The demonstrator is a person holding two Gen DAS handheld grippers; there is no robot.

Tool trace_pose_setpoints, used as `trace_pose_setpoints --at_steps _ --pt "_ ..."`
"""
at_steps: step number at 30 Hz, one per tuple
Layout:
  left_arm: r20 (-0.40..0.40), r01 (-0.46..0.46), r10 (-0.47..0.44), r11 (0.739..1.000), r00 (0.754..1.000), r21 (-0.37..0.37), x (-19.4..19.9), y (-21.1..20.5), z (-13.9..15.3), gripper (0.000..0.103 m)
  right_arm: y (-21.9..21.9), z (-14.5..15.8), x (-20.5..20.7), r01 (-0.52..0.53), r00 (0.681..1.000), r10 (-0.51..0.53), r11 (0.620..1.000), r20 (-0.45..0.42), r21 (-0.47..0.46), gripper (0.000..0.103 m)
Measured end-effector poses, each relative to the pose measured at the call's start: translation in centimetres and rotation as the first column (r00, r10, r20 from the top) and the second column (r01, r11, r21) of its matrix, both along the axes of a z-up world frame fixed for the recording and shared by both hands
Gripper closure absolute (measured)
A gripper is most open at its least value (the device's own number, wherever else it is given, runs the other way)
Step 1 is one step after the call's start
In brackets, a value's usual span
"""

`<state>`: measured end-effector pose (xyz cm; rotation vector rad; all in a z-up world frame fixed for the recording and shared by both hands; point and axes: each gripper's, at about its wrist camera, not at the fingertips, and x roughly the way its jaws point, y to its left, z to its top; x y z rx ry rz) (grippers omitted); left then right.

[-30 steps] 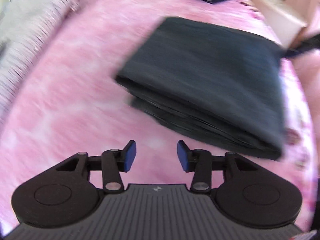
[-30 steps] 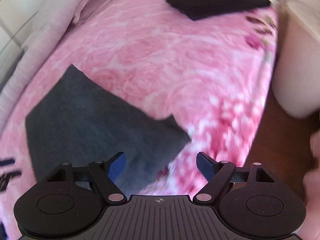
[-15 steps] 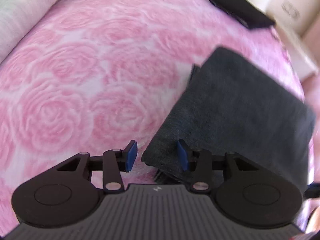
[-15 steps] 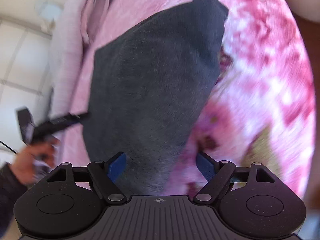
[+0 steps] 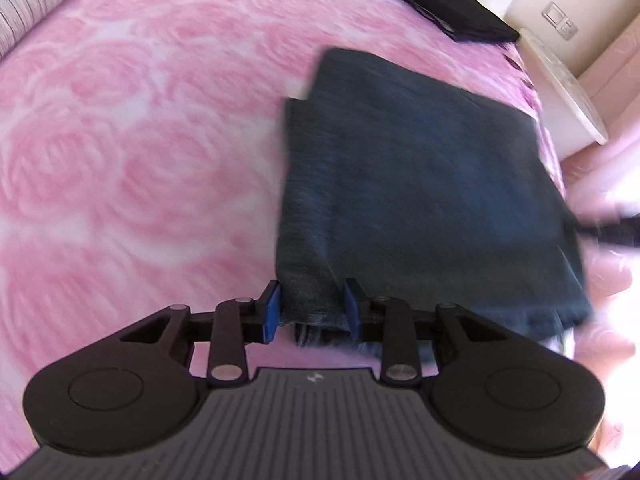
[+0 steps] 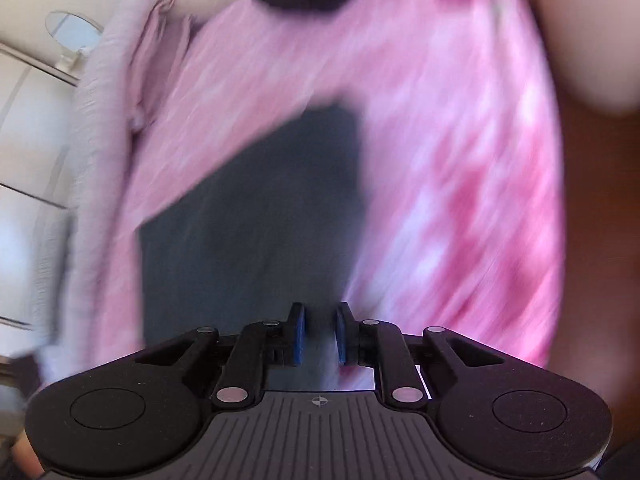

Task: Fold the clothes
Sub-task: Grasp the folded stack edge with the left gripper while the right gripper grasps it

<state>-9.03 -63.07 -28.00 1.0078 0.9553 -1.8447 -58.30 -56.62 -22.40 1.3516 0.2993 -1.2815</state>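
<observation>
Dark folded garment (image 5: 420, 184) lies on the bed, on a pink rose-pattern blanket (image 5: 132, 148), and reaches away from both tools. Left tool (image 5: 311, 306) stands at the near left corner of the garment; its jaws are closing and the stacked layers of this corner are already between the blue pads (image 5: 271, 311). Right tool (image 6: 319, 332) is at the near right corner. Its jaws are closing too and are almost together, with the cloth edge between them, but blur hides if the pads press it. Both hands are equally near, one at each near corner. I judge the next fold will go away from them, toward the far edge. Second black folded garment (image 5: 448, 12) lies well apart, at the far side.
</observation>
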Motion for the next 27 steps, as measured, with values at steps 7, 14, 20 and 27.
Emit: trace_pose_setpoints --at_steps 7,14,20,27 --pt "0.12 0.115 -0.097 0.98 0.988 -0.16 -1.2 2.2 2.1 0.075 3.0 4.3 1.0 -0.126 0.94 0.072 0.981 -0.333 -0.145 0.059" --pt "0.459 0.584 -0.405 0.724 0.791 -0.368 -3.9 8.8 3.7 0.066 13.3 1.1 17.5 -0.618 0.624 0.409 0.78 -0.666 -0.101 0.052" --pt "0.658 0.805 -0.492 0.496 0.57 -0.326 -6.2 10.6 0.0 0.066 13.7 -4.2 23.5 -0.749 0.349 0.349 0.662 -0.87 -0.035 0.053" --pt "0.679 0.834 -0.523 0.489 0.515 -0.257 -6.2 9.8 -2.5 0.065 12.9 -6.0 21.1 -0.793 0.235 0.403 0.606 -0.885 0.066 0.073"
